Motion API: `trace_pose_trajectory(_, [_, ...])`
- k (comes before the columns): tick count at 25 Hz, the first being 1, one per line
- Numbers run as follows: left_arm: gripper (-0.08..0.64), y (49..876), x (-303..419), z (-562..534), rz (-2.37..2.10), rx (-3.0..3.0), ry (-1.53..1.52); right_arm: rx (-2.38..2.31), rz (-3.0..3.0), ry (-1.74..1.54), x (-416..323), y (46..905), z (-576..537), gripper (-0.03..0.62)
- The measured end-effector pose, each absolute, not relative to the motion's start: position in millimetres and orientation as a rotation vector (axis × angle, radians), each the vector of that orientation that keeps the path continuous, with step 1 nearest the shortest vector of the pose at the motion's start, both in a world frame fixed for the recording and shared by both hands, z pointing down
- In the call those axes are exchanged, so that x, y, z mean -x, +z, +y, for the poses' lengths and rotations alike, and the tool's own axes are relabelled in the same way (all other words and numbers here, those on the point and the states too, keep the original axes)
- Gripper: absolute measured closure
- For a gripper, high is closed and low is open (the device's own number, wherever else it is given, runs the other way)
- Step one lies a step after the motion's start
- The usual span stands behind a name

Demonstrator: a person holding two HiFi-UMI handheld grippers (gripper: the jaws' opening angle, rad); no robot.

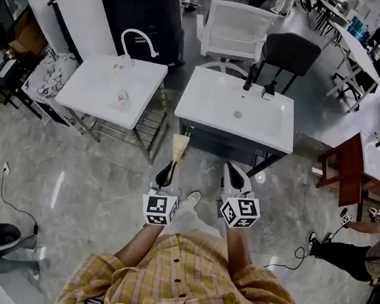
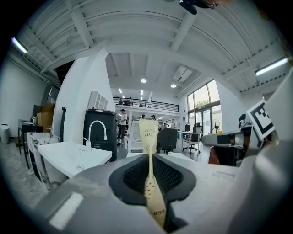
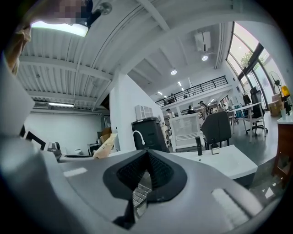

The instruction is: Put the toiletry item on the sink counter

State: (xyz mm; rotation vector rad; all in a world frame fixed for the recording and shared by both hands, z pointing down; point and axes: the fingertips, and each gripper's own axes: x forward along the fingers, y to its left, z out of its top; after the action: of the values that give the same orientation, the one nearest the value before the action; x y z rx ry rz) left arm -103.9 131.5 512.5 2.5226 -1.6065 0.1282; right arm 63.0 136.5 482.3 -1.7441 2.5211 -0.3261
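A long beige toothbrush packet [image 1: 179,146] sticks forward out of my left gripper [image 1: 167,176], whose jaws are shut on its lower end. In the left gripper view the packet [image 2: 149,137] stands upright between the black pads, with the gripper [image 2: 151,183] pinching it. My right gripper [image 1: 236,177] hangs beside it, shut with nothing in it [image 3: 144,161]; from there the packet [image 3: 104,145] shows at left. Both grippers hover just short of the right sink counter [image 1: 210,110], which is white with a black faucet [image 1: 251,77]. A second white sink [image 1: 89,89] stands to the left.
The left sink has a white faucet [image 1: 137,41], a small item [image 1: 122,98] on top and a metal rack [image 1: 150,121] under it. Beyond the sinks are a white chair [image 1: 237,26] and a black chair [image 1: 290,54]. A red-brown table [image 1: 350,169] and a person's legs [image 1: 340,250] are at right.
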Motion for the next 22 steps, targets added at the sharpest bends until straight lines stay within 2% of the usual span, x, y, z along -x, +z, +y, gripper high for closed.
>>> trace_pose_trajectory(12, [0.531,506.8,97.4,-13.3,-1.576,-2.525,0.176,1.758,2.524,-0.36,-63.8,480.9,-7.8,0.591])
trace_pose_trajectory(22, [0.531,517.5,82.9,-87.3,-1.545,-2.527,0.235,1.771,2.503,-0.415,-74.8,495.7,-78.9,0.591])
